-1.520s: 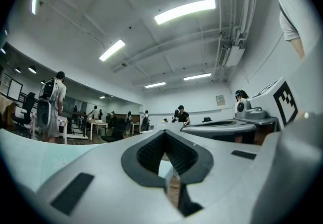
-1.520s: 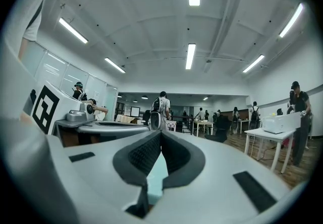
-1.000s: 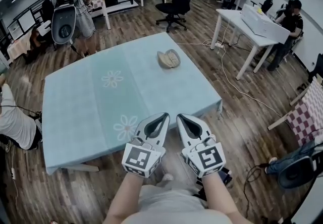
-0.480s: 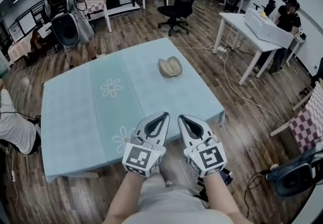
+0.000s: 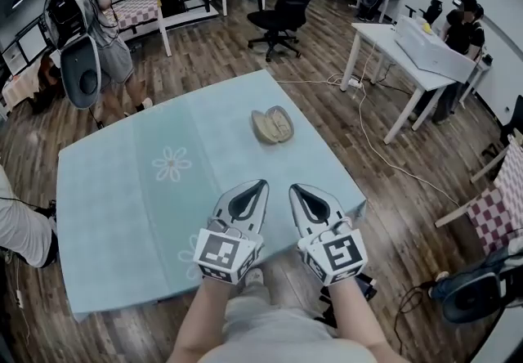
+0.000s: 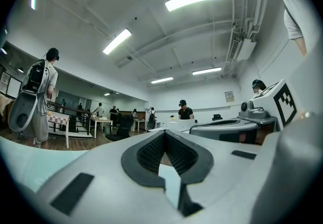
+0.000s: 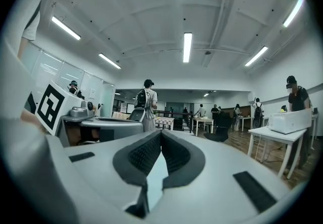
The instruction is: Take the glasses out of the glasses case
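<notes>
Glasses case (image 5: pixel 273 125): open, on the tabletop (image 5: pixel 122 190) near its far right edge. Left gripper (image 5: pixel 261 185), right gripper (image 5: pixel 294 187): side by side over the near edge, jaws closed on nothing, well apart from the case.

Two grippers: left gripper (image 5: pixel 261 185), right gripper (image 5: pixel 295 187); one glasses case (image 5: pixel 273 124); one table (image 5: pixel 122 181).

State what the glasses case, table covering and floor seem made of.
Glasses case: beige and matte, perhaps leatherette or plastic; too small to settle.
Table covering: pale blue cloth with printed flowers and edges that drape over the table.
Floor: wood-look planks with streaky grain and a slight sheen.
</notes>
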Available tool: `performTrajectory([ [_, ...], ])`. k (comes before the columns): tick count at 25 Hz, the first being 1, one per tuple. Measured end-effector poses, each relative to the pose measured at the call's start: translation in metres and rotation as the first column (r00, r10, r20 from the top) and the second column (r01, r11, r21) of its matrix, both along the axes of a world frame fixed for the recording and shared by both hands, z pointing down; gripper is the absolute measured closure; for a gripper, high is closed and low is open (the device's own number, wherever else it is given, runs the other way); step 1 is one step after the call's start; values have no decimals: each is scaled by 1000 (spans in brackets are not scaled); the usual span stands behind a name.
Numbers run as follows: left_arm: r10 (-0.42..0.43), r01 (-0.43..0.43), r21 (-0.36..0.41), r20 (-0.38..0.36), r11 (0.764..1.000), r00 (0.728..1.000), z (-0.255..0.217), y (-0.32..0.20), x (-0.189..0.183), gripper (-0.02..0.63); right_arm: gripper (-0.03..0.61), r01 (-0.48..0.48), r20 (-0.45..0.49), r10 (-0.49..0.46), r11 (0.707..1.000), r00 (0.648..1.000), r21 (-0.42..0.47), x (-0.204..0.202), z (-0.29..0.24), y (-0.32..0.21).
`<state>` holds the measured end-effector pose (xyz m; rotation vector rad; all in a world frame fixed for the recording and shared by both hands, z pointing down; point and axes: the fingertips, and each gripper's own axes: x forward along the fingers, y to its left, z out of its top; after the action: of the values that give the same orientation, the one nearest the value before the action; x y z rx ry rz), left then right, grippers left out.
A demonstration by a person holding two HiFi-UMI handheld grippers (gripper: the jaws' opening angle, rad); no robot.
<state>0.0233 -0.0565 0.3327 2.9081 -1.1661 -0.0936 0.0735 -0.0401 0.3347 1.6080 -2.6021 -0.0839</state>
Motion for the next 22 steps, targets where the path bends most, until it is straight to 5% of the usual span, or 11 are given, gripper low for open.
performTrajectory([
  [22, 73, -72, -35, 34, 997, 997, 18, -176, 1, 606, 572, -42, -55, 38, 996, 998, -77, 7, 31, -158],
])
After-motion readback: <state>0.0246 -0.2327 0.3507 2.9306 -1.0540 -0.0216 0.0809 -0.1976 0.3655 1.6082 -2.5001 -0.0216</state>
